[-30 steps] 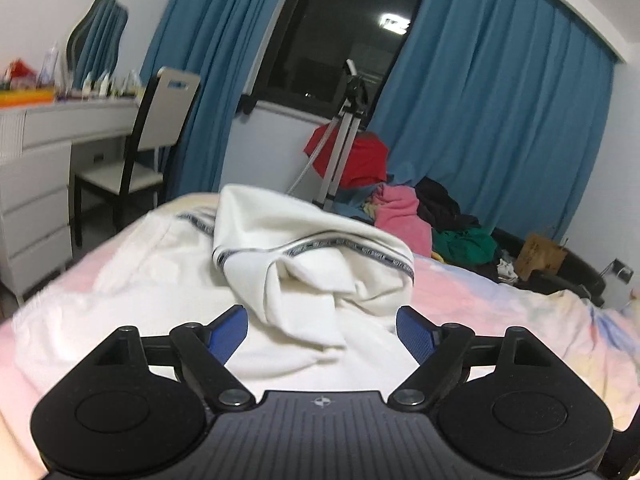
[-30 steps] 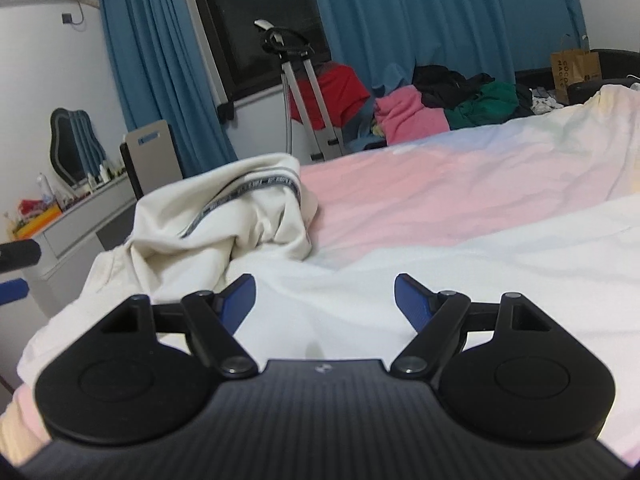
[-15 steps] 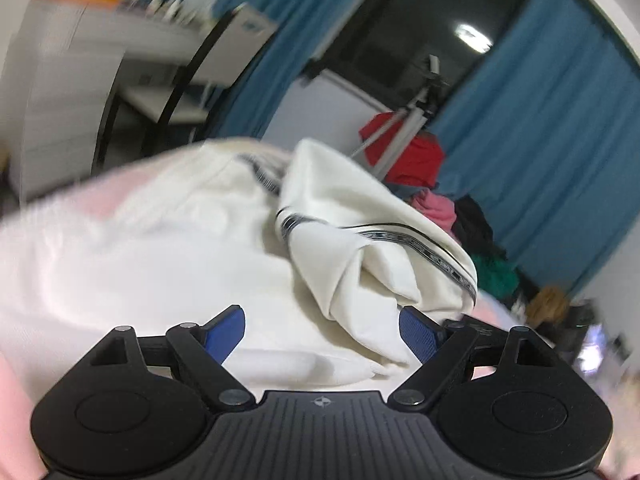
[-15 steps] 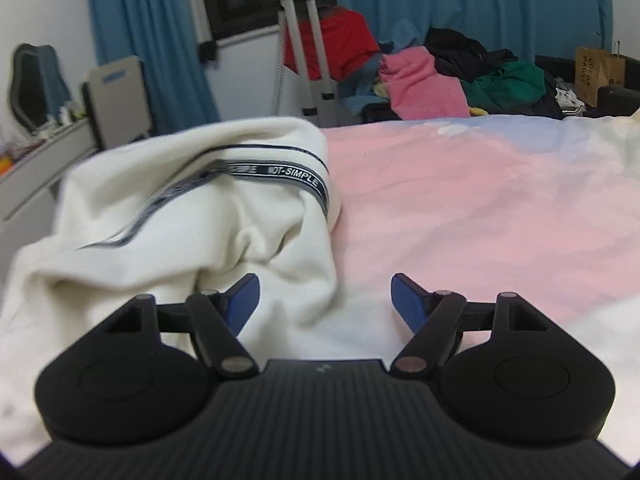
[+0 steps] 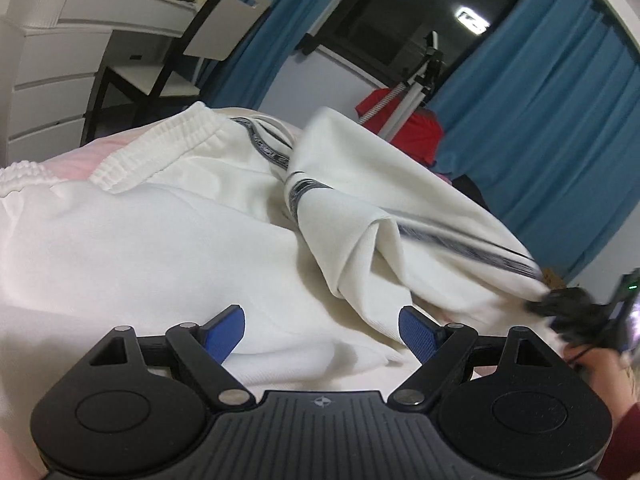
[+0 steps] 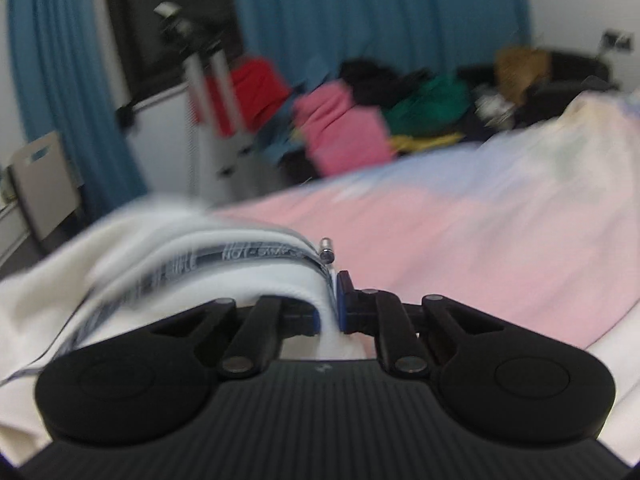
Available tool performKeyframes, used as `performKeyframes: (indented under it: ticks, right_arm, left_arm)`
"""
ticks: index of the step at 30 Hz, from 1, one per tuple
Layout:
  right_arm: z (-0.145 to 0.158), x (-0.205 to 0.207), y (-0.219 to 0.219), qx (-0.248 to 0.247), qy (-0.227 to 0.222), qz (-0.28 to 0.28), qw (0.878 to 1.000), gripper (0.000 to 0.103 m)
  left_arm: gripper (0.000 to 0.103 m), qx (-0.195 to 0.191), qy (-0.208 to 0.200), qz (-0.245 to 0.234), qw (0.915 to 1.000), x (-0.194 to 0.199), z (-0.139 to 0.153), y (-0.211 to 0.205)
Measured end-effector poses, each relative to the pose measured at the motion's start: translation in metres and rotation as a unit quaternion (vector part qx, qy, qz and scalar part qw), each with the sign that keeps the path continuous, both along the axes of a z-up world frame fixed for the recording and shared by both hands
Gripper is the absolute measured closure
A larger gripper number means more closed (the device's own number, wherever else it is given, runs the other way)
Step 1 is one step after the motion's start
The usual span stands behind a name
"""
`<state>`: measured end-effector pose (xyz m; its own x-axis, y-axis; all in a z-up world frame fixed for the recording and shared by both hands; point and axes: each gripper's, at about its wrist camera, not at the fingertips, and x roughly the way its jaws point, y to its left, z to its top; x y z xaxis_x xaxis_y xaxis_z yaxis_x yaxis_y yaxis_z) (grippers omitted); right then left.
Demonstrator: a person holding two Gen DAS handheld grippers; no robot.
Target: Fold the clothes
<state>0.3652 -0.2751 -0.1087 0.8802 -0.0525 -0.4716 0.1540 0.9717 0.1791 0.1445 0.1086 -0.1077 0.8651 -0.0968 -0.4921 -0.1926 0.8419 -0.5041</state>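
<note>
A crumpled white garment (image 5: pixel 168 240) with a ribbed elastic band and a dark printed stripe lies on the pink bed. My left gripper (image 5: pixel 322 330) is open and empty, just above the flat front part of the cloth. My right gripper (image 6: pixel 329 307) is shut on the white garment (image 6: pixel 120 264) at its striped edge, next to a small metal zip pull (image 6: pixel 327 249). In the left wrist view the right gripper (image 5: pixel 568 308) shows at the far right, pulling the stripe edge taut. The right wrist view is blurred.
The pink and pale sheet of the bed (image 6: pixel 460 232) stretches to the right. A white dresser (image 5: pixel 52 64) and a chair (image 5: pixel 188 52) stand at the left. A tripod (image 5: pixel 412 84) and a pile of coloured clothes (image 6: pixel 360 128) lie beyond, before blue curtains.
My right gripper has moved onto the striped edge of the garment and shut on it. The left gripper has tilted and come lower and closer to the cloth, still open.
</note>
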Motion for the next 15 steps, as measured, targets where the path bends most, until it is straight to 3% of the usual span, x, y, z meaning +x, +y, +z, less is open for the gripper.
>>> performKeyframes:
  ticks: [6,11,13,15]
  right_arm:
    - [0.065,-0.009,-0.099,-0.085,-0.018,-0.081,0.993,0.091]
    - [0.112,0.006,-0.175,-0.16,-0.031,-0.169,0.972,0.091]
    - [0.115,0.003,-0.198,-0.164,-0.05,-0.187,0.967,0.091]
    - [0.098,-0.005,-0.215,-0.173,-0.067,-0.198,0.963,0.091]
  left_arm:
    - [0.018,0.021,0.0,-0.004,0.9998,0.0,0.002,-0.007]
    - [0.018,0.039,0.005,-0.004,0.9992,0.003,0.001,-0.013]
    - [0.018,0.052,0.007,-0.005,0.9986,0.005,0.001,-0.016]
    - [0.018,0.062,0.012,-0.006,0.998,0.008,-0.001,-0.018]
